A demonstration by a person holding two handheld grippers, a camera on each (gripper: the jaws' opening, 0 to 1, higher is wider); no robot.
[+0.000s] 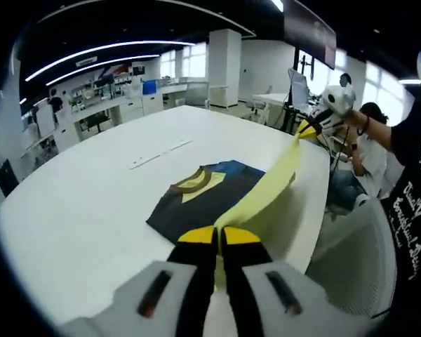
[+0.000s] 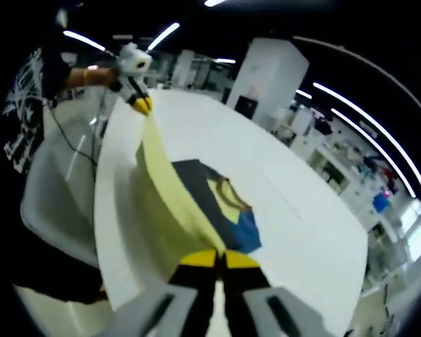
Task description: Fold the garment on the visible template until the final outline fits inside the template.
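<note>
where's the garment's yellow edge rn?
The yellow edge is lifted off the white table, stretched between the left claw and right claw, beside the garment's dark part.

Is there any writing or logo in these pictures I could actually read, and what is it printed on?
None can be read.
The white print on the person's black shirt looks like lettering, but it is too blurred to make out.
The garment on the white table shows a collar and colour blocks, no words.
</note>
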